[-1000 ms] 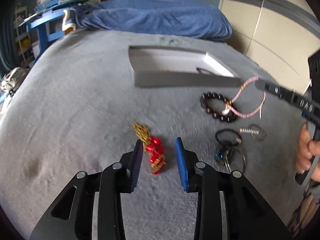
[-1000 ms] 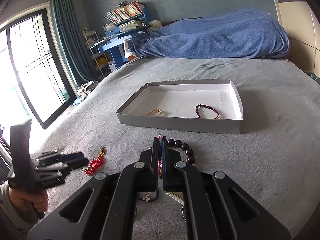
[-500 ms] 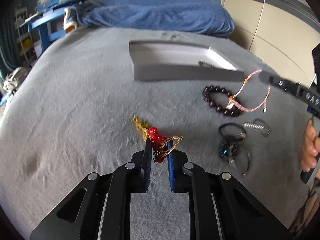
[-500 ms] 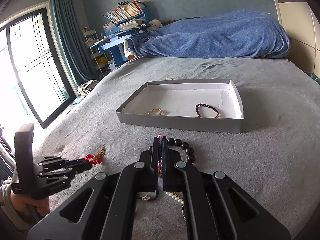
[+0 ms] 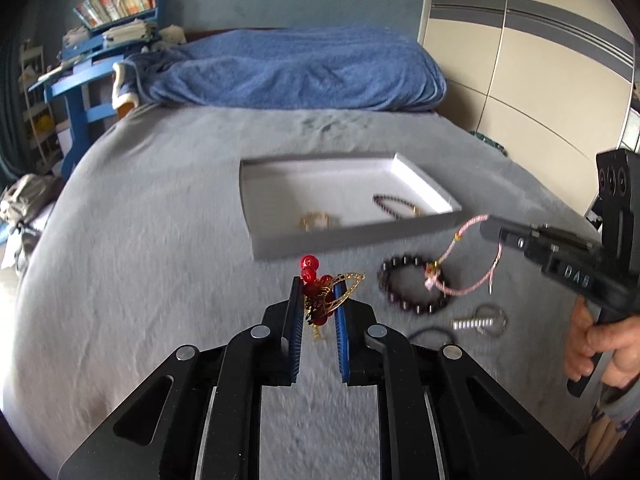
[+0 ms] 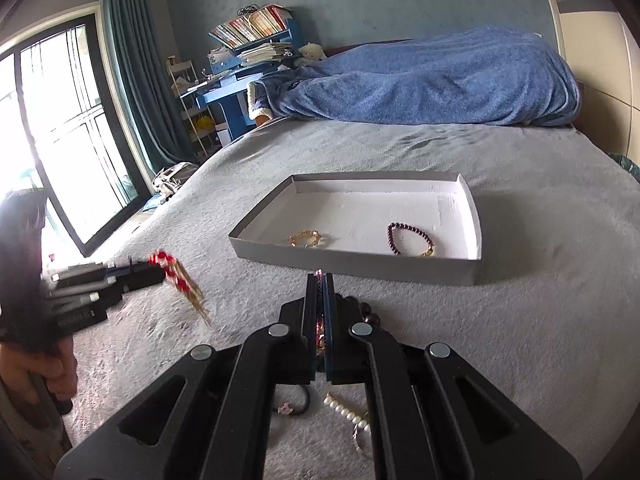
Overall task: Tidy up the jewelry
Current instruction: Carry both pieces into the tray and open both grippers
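Observation:
My left gripper [image 5: 318, 285] is shut on a red-bead ornament with gold tassels [image 5: 316, 300], held above the grey bedspread just short of the tray. From the right wrist view the ornament [image 6: 180, 280] dangles from the left gripper [image 6: 134, 274]. A shallow grey tray [image 6: 360, 266] holds a gold bracelet [image 6: 306, 238] and a purple bead bracelet [image 6: 408, 236]. My right gripper [image 6: 319, 280] is shut on a pink cord bracelet [image 6: 319, 320] low over the bed. In the left wrist view the pink cord [image 5: 468, 288] trails from the right gripper [image 5: 486, 229].
A dark bead bracelet [image 5: 412, 288], a keyring with a spring [image 5: 480, 322] and a black hair tie [image 5: 432, 334] lie on the bed by the right gripper. A pearl strand [image 6: 344, 410] lies under it. A blue blanket [image 6: 432, 80] is heaped behind the tray.
The left gripper closed on the red ornament and lifted it off the bed, toward the tray. The right gripper stayed still, shut on the pink cord.

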A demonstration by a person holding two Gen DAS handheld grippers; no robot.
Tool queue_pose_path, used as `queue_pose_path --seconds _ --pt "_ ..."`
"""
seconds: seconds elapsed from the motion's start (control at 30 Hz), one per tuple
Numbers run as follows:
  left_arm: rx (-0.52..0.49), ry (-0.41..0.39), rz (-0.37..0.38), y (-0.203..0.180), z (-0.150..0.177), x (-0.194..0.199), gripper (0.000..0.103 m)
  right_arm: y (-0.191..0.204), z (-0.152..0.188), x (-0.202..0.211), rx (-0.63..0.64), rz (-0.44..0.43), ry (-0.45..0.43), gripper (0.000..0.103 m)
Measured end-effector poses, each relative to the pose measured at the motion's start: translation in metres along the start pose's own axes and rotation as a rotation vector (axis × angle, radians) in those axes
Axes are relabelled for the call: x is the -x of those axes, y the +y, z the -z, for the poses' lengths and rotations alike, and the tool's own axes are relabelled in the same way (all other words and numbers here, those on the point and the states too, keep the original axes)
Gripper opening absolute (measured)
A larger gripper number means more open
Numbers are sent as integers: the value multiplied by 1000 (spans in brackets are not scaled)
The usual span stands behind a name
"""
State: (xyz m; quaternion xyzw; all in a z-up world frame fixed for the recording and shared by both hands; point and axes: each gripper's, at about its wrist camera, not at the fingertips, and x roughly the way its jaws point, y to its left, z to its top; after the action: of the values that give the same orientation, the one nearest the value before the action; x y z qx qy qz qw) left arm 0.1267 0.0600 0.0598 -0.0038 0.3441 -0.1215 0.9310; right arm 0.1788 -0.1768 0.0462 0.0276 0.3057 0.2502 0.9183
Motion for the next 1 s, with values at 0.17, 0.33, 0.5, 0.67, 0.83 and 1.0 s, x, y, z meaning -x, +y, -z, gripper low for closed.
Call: queue_pose_path --seconds 0.17,0.33,0.5,0.67,0.83,1.0 --pt "-19 -27 27 0 -34 -8 15 -8 -21 -5 6 5 -12 3" --pt "-23 -34 42 4 -70 -31 15 -16 -52 -22 26 13 -13 3" --pt "-29 -12 49 9 -96 -65 15 -22 -81 -58 44 18 13 3" --pt "-35 10 34 14 -107 -98 15 -29 -98 -99 26 14 48 3" --pt "-32 30 21 20 -112 -129 15 -33 -106 -143 22 26 94 3" --pt "-31 57 7 27 -110 -159 15 -40 -108 -182 21 42 152 3"
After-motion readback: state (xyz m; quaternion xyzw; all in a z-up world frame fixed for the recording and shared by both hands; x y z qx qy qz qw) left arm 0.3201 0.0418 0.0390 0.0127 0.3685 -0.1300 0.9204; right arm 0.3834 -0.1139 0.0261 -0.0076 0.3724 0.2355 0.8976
